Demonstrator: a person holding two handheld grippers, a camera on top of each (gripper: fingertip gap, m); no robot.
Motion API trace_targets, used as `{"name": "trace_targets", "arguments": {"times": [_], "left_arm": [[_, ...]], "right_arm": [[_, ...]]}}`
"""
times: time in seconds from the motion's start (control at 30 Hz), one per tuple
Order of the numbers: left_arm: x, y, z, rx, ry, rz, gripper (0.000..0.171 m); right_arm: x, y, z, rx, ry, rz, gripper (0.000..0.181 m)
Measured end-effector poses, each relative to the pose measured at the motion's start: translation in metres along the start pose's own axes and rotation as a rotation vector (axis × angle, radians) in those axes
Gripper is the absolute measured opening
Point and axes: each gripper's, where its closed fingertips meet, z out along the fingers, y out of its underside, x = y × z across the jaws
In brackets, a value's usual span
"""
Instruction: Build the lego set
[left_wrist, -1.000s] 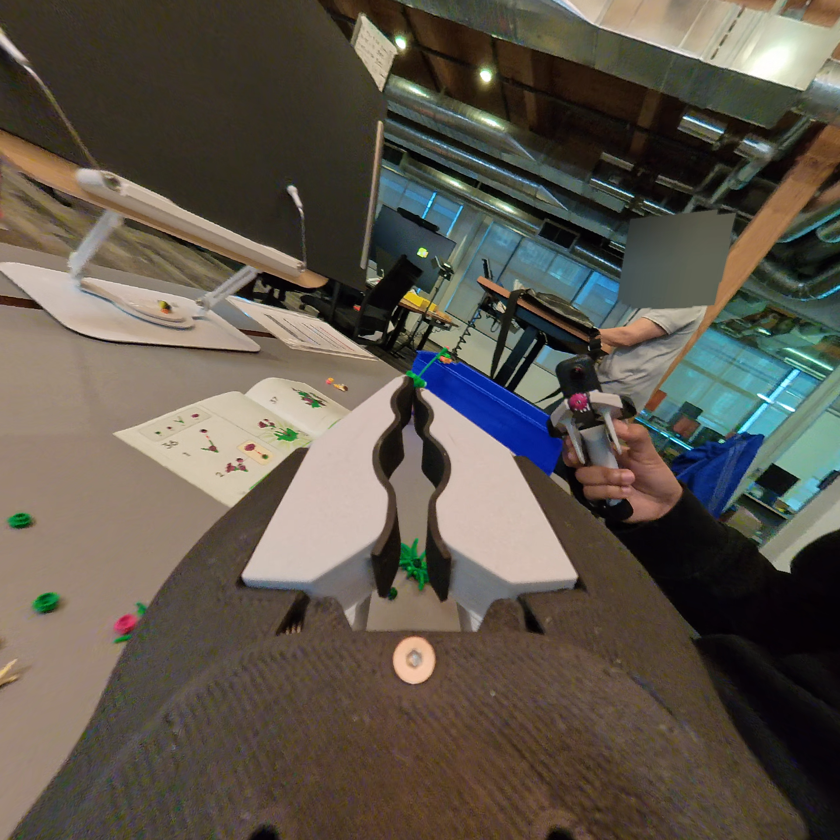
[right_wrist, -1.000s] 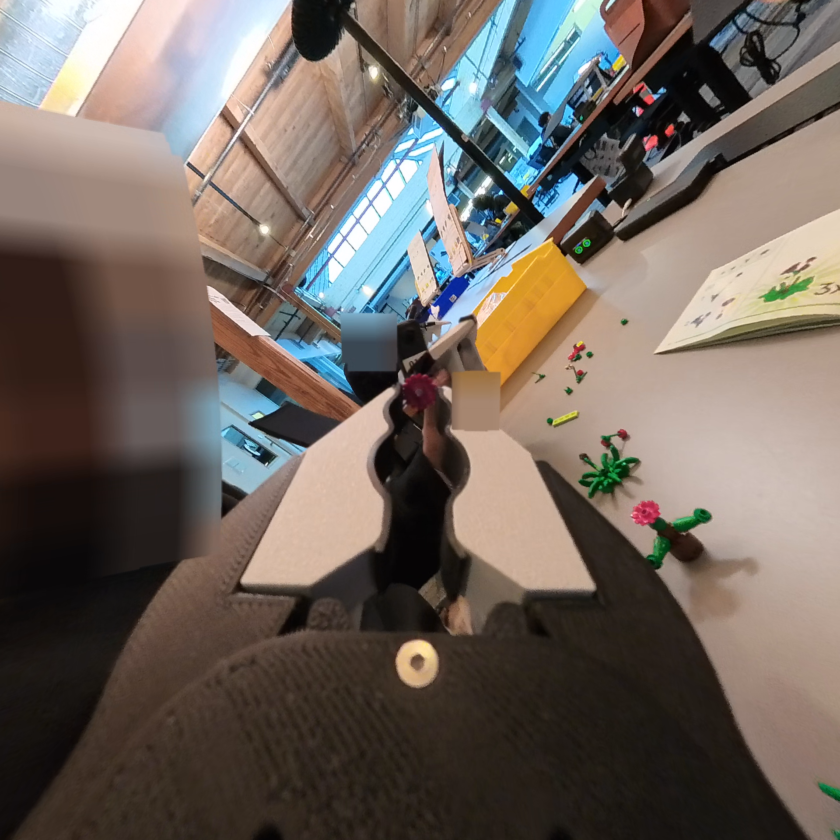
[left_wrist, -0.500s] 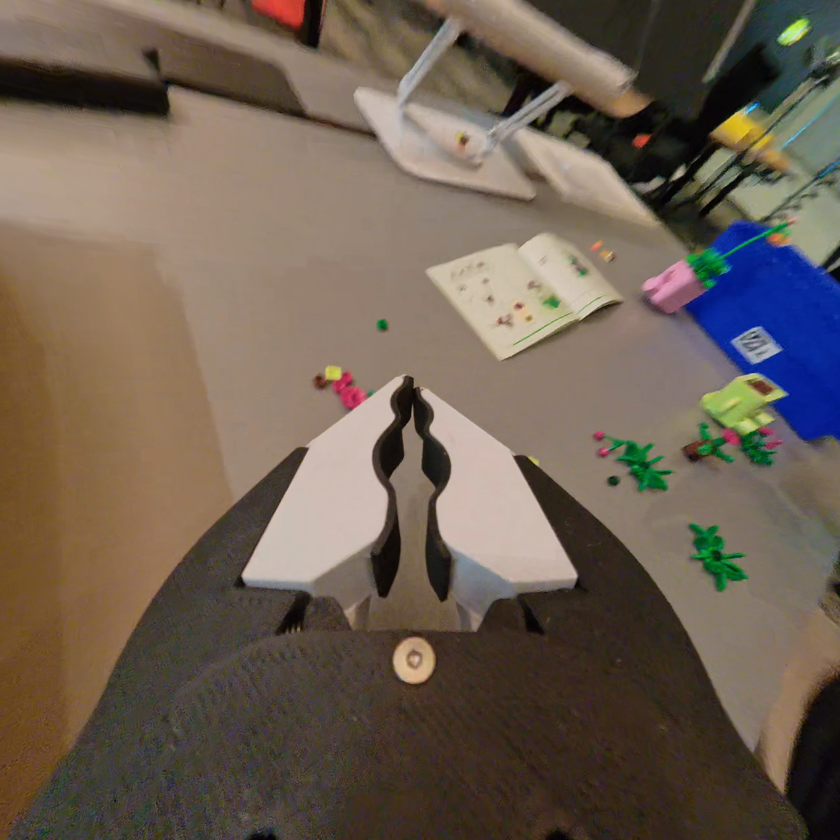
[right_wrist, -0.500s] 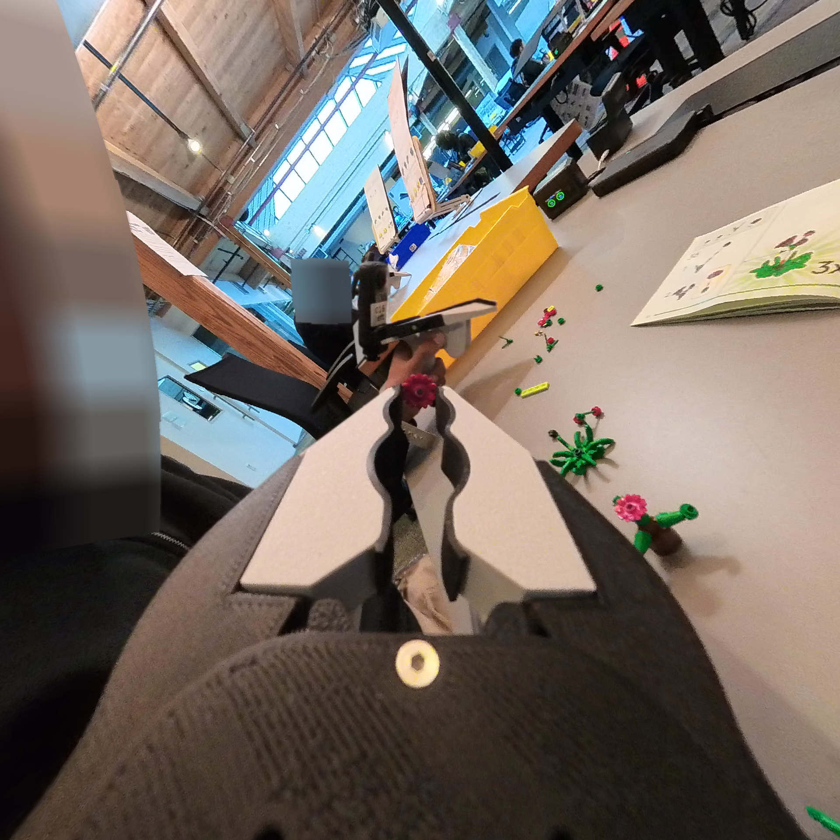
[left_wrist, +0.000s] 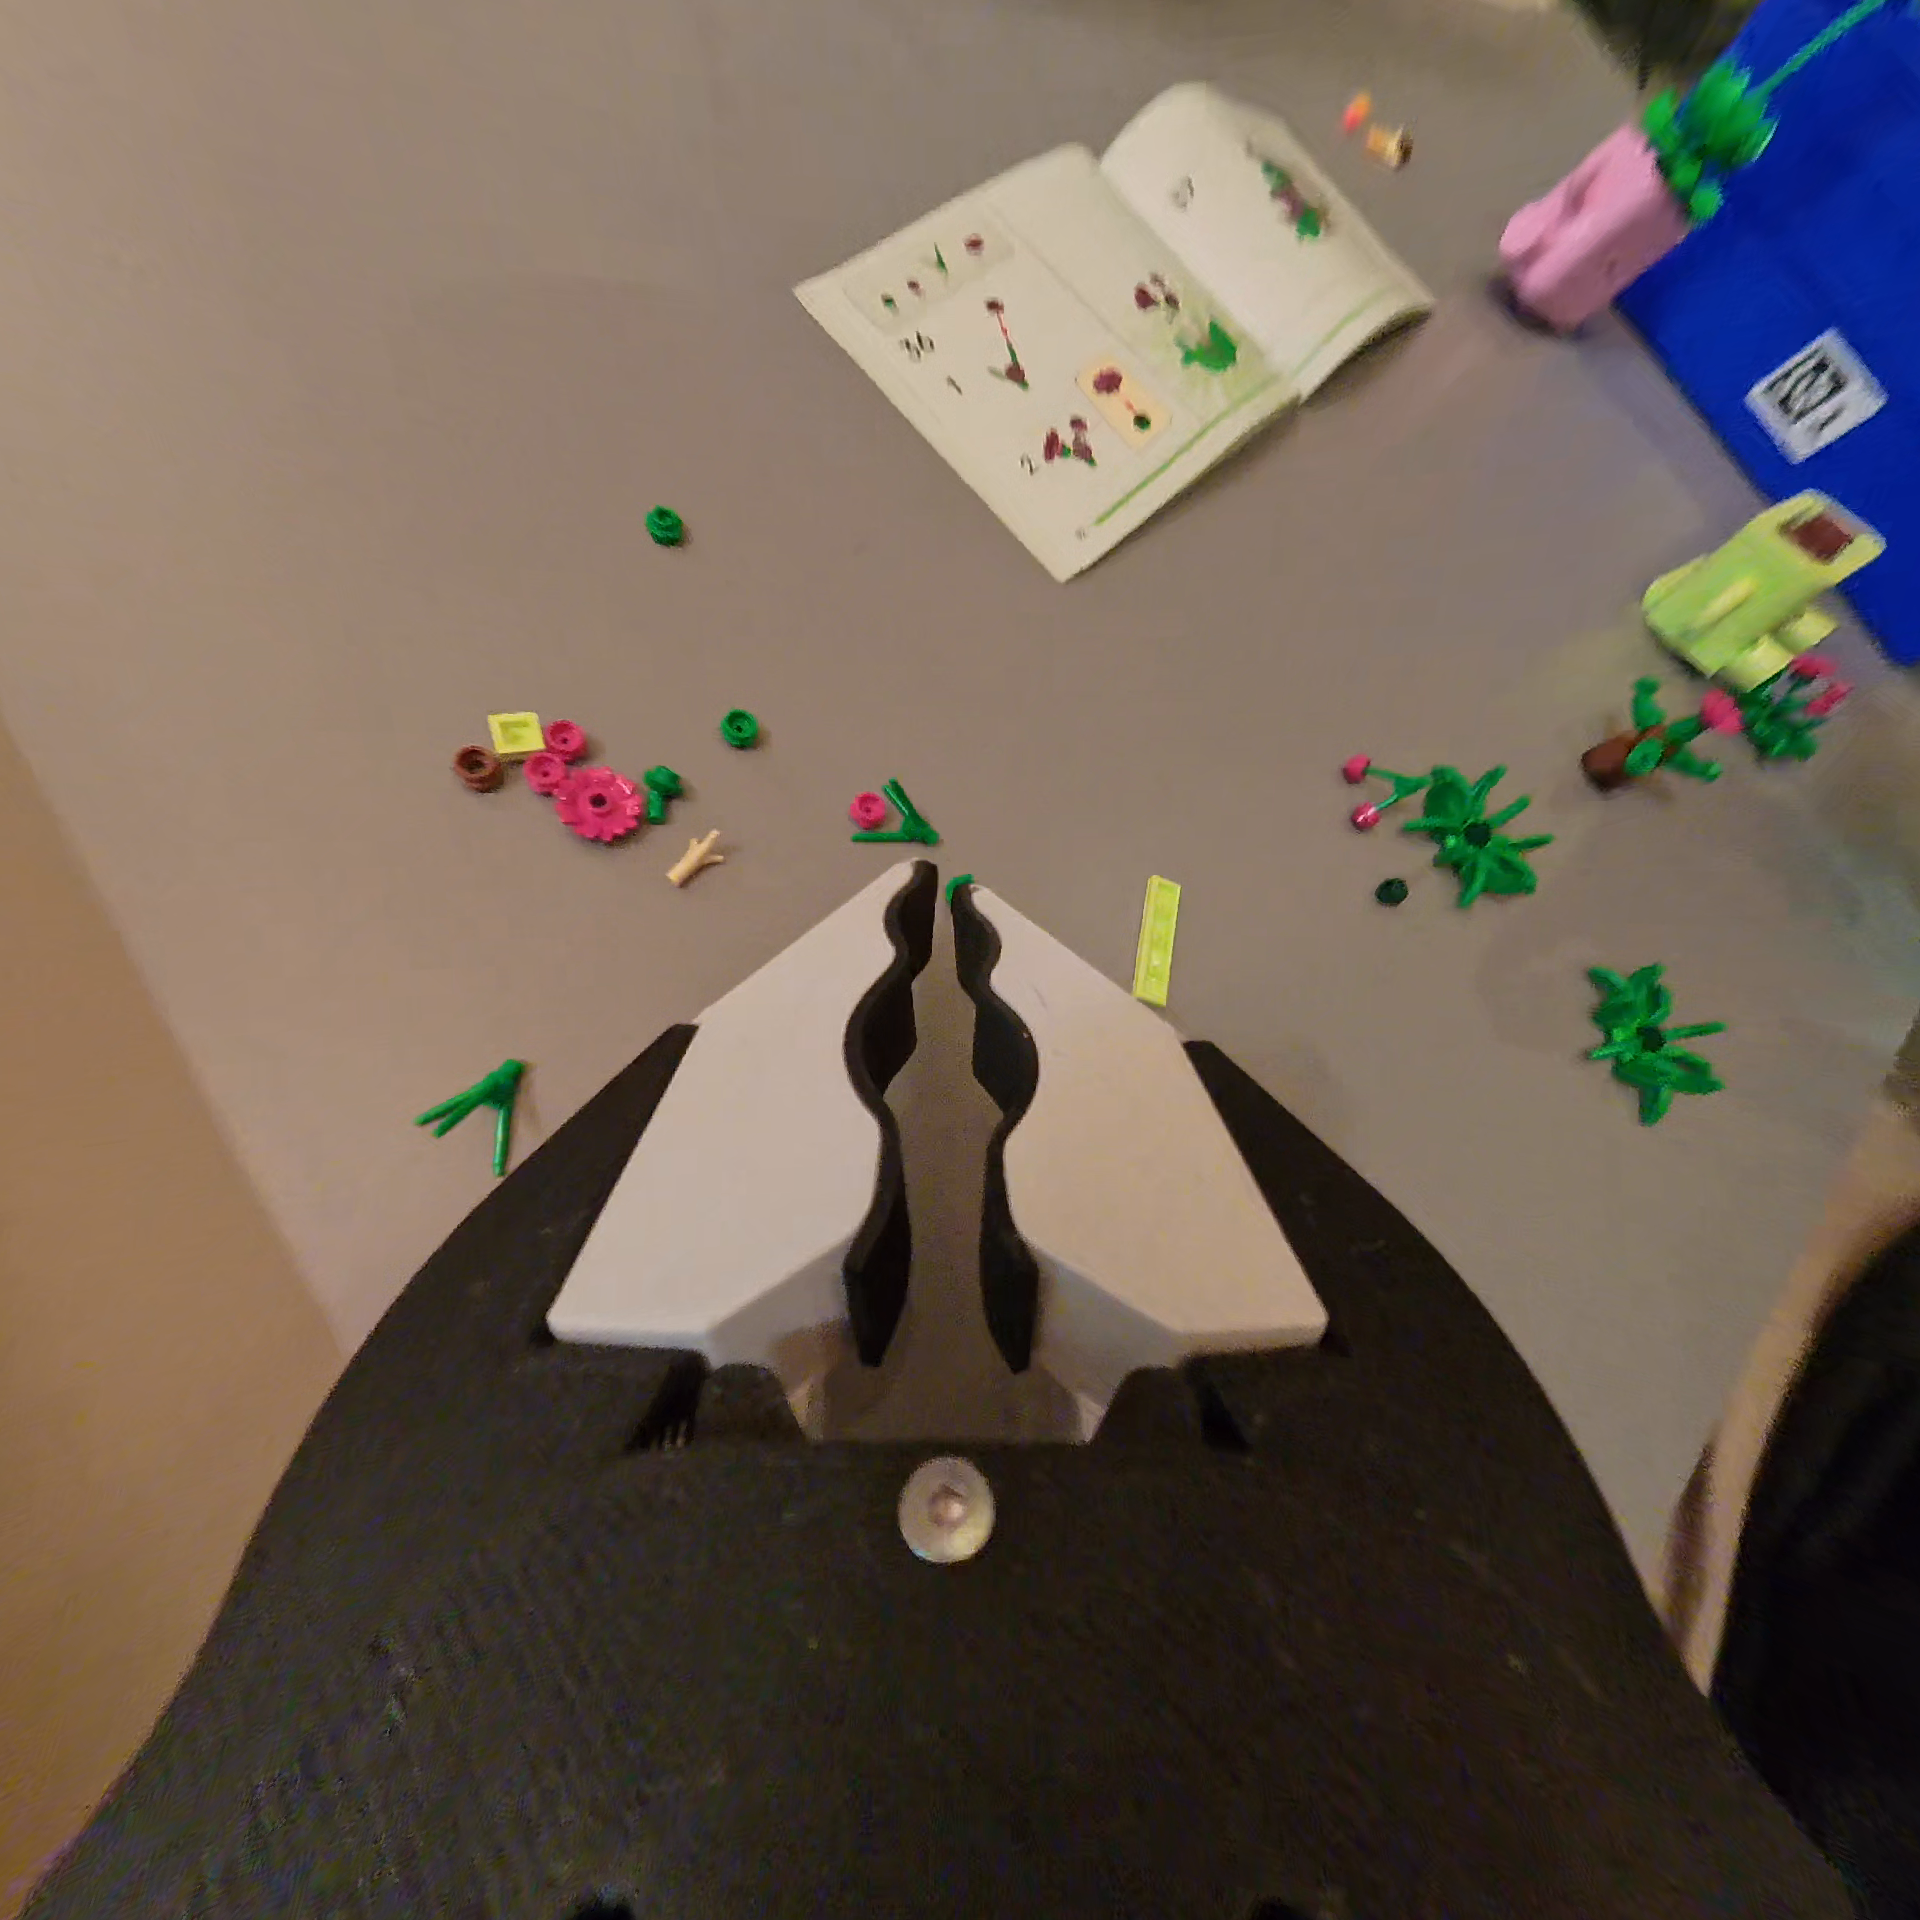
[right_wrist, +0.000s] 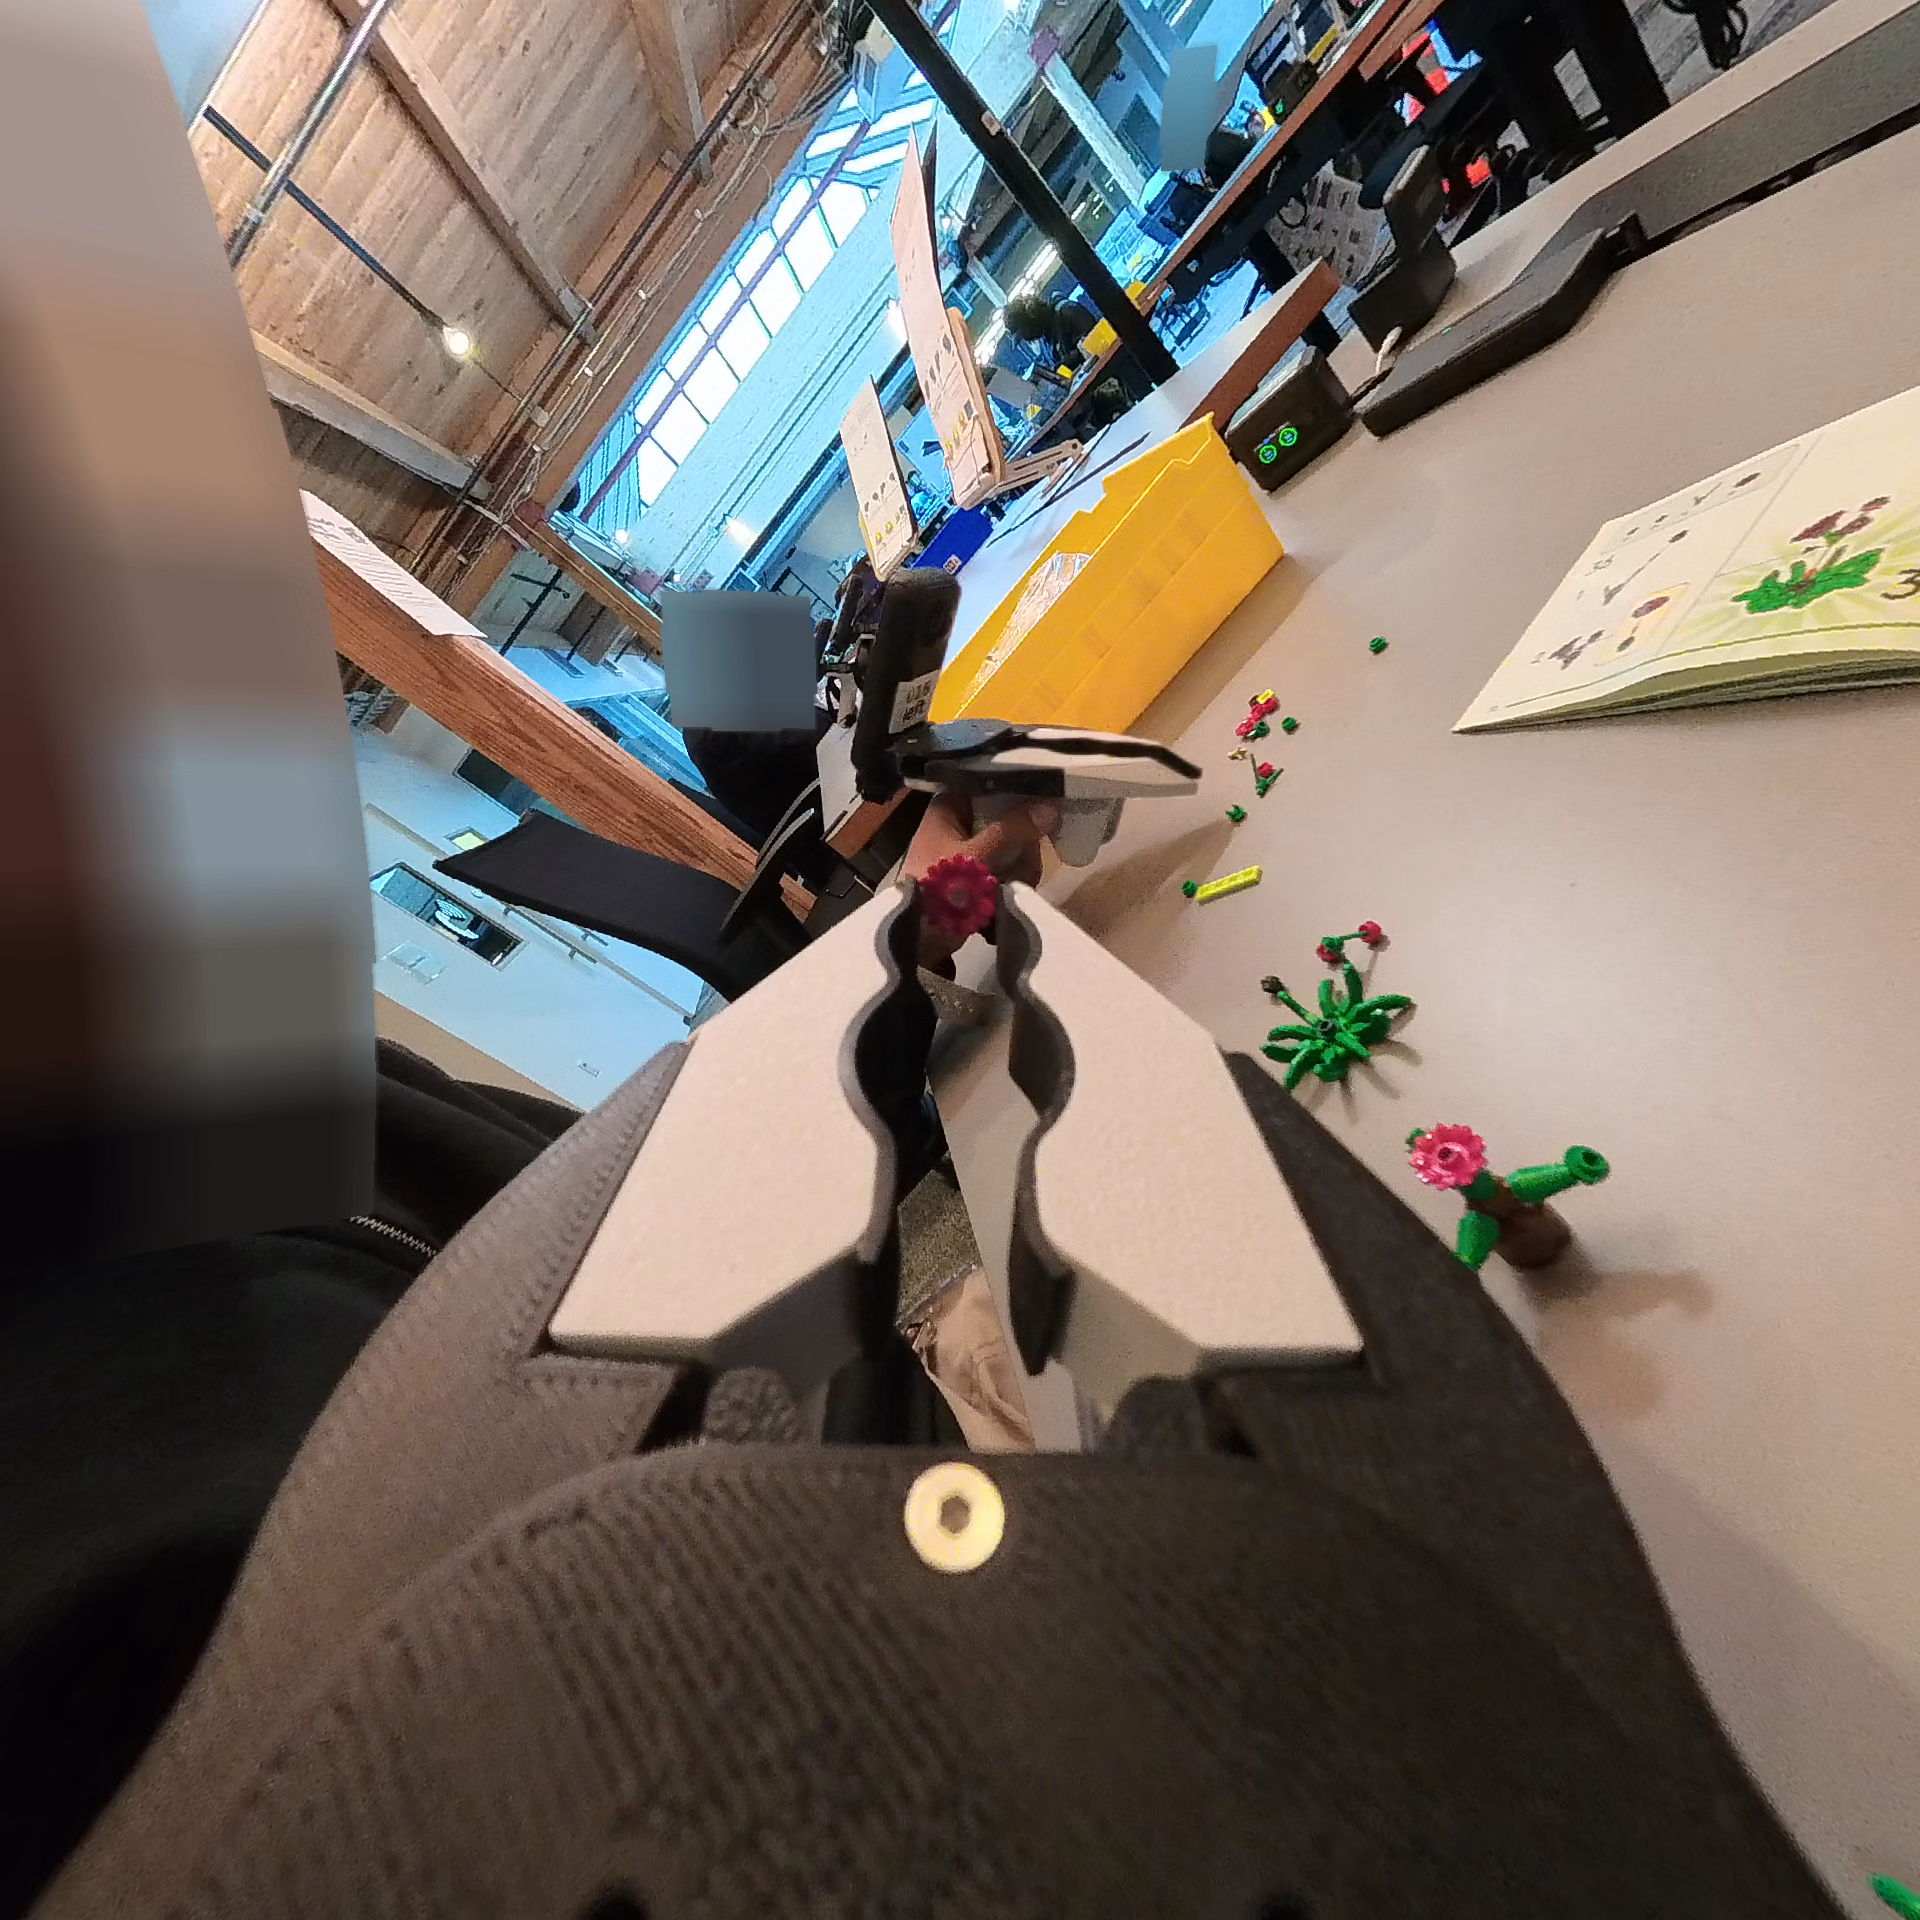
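- hovering above the grey tabletop (left_wrist: 312, 364), the left gripper (left_wrist: 935, 894) points down at the loose lego pieces; its fingers (left_wrist: 894, 1039) are nearly together with a thin gap at the tips and nothing visibly between them
- a small green piece (left_wrist: 958, 885) lies just past the tips, partly hidden, and a pink stud with a green stem (left_wrist: 888, 812) lies a little farther ahead, slightly to their left; my guess is that one of these is the next pick
- the stem's long axis runs slantwise across the line of the fingers, so a closing grip would likely cross it
- the left gripper is clearly the nearer one to these pieces
- the right gripper (right_wrist: 958, 906) is held up off the tabletop, its fingers (right_wrist: 831, 1091) closed on a magenta flower piece (right_wrist: 958, 896) at the very tips
- a lime strip (left_wrist: 1155, 940) lies just right of the left gripper, and a cluster of magenta and green studs (left_wrist: 566, 774) sits toward the left edge
- the open instruction booklet (left_wrist: 1101, 312) lies farther ahead; leafy green plant builds (left_wrist: 1475, 831) sit to the right
- a yellow bin (right_wrist: 1122, 592) at the far edge shows something pale inside that i cannot identify; a blue bin (left_wrist: 1808, 312) at the right edge has its inside out of view
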Motion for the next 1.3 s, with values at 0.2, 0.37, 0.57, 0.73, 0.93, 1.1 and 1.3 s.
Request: {"name": "trace_targets", "arguments": {"times": [0.2, 0.37, 0.57, 0.73, 0.93, 1.1, 1.3], "left_arm": [[0.019, 0.006, 0.007, -0.055, 0.07, 0.078, 0.001], [0.022, 0.002, 0.002, -0.021, 0.104, 0.072, 0.0], [0.042, 0.023, 0.001, -0.134, 0.248, 0.124, 0.009], [0.043, 0.03, 0.002, -0.159, 0.231, 0.196, 0.013], [0.041, 0.039, 0.007, -0.218, 0.204, 0.223, 0.009], [0.044, 0.041, 0.007, -0.225, 0.216, 0.232, 0.004], [0.076, 0.046, 0.007, -0.243, 0.363, 0.279, 0.004]], "right_arm": [[0.004, 0.003, 0.001, -0.007, 0.002, 0.008, 0.012], [0.006, 0.007, 0.005, -0.03, 0.017, -0.002, 0.012], [0.007, 0.013, 0.011, -0.069, 0.039, -0.028, 0.013], [0.006, 0.014, 0.014, -0.072, 0.028, -0.021, 0.012], [0.004, 0.013, 0.014, -0.069, 0.024, -0.025, 0.012], [0.003, 0.013, 0.012, -0.065, 0.024, -0.026, 0.012], [0.002, 0.013, 0.013, -0.069, 0.023, -0.03, 0.012]]}}
